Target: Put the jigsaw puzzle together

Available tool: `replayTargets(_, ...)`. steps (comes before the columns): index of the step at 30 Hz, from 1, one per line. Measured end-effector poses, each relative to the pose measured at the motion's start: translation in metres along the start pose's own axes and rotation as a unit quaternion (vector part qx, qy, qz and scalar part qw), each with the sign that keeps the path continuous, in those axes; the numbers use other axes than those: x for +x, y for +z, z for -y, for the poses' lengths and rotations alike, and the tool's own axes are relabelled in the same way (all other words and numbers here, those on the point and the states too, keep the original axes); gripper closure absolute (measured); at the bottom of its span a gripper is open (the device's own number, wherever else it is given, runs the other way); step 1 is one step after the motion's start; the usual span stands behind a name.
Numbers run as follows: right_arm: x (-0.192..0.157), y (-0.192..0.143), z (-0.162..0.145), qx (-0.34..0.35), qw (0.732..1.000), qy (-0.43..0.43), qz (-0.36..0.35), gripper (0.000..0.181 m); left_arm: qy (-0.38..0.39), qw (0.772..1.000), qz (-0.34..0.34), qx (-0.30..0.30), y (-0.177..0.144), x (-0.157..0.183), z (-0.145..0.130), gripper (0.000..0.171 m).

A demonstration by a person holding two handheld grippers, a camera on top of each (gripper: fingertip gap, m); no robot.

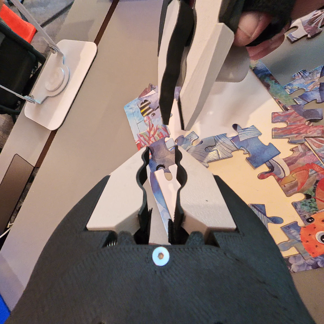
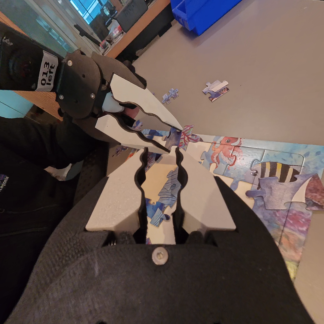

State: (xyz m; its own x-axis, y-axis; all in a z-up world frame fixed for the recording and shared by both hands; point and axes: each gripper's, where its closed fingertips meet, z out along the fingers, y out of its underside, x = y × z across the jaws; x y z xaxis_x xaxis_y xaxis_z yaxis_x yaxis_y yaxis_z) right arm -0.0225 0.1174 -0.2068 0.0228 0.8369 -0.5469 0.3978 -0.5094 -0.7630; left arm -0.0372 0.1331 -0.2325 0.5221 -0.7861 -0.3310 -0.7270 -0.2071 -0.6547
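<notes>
My left gripper (image 1: 162, 149) is shut on a blue-purple puzzle piece (image 1: 161, 157) and holds it at the corner of the puzzle board (image 1: 236, 105), touching a red coral piece (image 1: 154, 133). In the right wrist view the left gripper (image 2: 174, 140) comes in from the left with that piece (image 2: 173, 138) against the coral piece (image 2: 185, 136). My right gripper (image 2: 161, 149) is open and empty, hovering over the board (image 2: 157, 175) just short of the held piece. In the left wrist view it (image 1: 174, 125) points down from above.
Partly joined pieces cover the board, among them a striped fish (image 2: 277, 170) with a loose purple piece (image 2: 280, 192) lying over it. Two loose pieces (image 2: 216, 90) (image 2: 170, 95) lie on the grey table. A blue bin (image 2: 201, 14) stands beyond. A white mount plate (image 1: 59, 84) sits to the left.
</notes>
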Motion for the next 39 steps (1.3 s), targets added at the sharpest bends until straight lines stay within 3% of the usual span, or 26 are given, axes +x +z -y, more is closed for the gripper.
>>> replayTargets(12,-0.009,-0.001,0.004,0.009,1.000,-0.009,0.020,0.165,0.019,1.000,0.001,0.011,-0.003,0.010,0.010,0.145)
replayTargets(23,0.005,-0.005,0.008,0.023,1.000,0.001,-0.013,0.154,0.024,1.000,0.005,0.017,-0.005,0.011,0.013,0.144)
replayTargets(37,0.006,-0.006,0.010,0.039,0.999,0.026,0.000,0.147,0.024,0.999,0.013,0.037,-0.012,0.008,0.021,0.145)
replayTargets(38,0.005,-0.005,0.010,0.039,0.999,0.031,0.007,0.146,0.026,0.999,0.017,0.040,-0.014,0.007,0.022,0.166)
replayTargets(39,0.004,-0.005,0.011,0.042,0.999,0.034,0.010,0.145,0.027,0.998,0.024,0.052,-0.016,0.005,0.026,0.170)
